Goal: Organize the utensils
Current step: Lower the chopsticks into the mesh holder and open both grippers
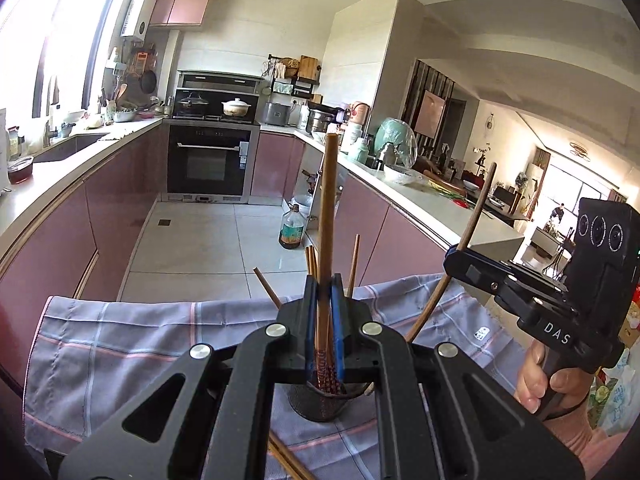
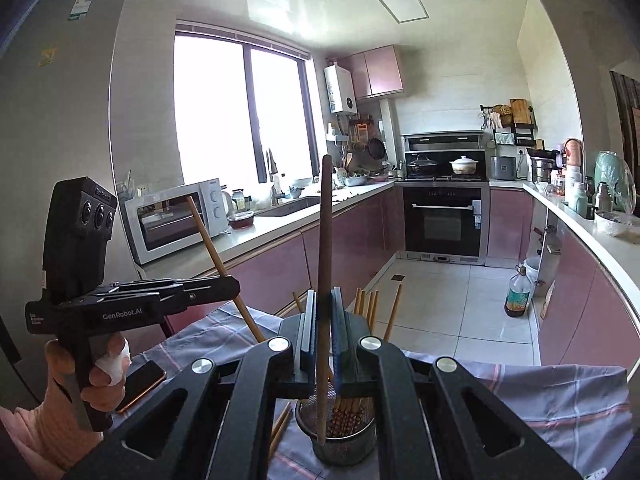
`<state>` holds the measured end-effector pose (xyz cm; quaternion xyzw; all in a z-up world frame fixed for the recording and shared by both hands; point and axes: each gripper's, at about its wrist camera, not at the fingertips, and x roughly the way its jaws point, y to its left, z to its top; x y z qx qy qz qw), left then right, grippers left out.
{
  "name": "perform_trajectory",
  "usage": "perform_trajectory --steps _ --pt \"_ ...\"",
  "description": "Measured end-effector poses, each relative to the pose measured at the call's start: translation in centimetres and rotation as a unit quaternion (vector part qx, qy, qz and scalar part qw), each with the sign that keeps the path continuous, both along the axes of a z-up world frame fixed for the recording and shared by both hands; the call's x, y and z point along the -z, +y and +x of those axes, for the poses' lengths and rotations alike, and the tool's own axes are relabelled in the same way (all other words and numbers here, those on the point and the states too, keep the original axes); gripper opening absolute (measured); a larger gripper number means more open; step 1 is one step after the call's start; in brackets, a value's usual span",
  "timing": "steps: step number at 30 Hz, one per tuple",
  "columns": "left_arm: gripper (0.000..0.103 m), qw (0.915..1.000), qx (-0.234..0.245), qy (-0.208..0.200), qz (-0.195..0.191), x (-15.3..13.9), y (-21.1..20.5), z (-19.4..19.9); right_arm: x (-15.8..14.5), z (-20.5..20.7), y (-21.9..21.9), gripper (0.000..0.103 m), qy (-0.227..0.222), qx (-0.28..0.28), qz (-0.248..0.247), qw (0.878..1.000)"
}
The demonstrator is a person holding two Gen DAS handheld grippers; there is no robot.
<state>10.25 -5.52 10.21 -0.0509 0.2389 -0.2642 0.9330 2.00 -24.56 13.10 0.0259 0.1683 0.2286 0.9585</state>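
Note:
My left gripper is shut on a brown chopstick that stands upright, its lower end in a dark mesh holder on a checked grey cloth. My right gripper is shut on a darker chopstick, its lower end in the same holder. Several more chopsticks stand in the holder. The right gripper also shows in the left wrist view, and the left gripper in the right wrist view. Loose chopsticks lie on the cloth beside the holder.
A phone lies on the cloth at the left. An oil bottle stands on the tiled floor. Pink cabinets and counters with a microwave, sink and oven line the kitchen.

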Motion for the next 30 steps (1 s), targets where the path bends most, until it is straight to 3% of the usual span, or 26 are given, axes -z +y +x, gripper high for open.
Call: perform_trajectory --steps 15,30 --pt "0.008 0.9981 0.004 0.048 0.037 3.2 -2.2 4.0 0.3 2.4 -0.1 0.005 0.002 0.015 0.01 1.0" --pt "0.008 0.9905 0.04 0.107 0.076 6.8 -3.3 6.7 6.0 6.6 1.1 0.005 0.124 0.013 -0.039 0.991"
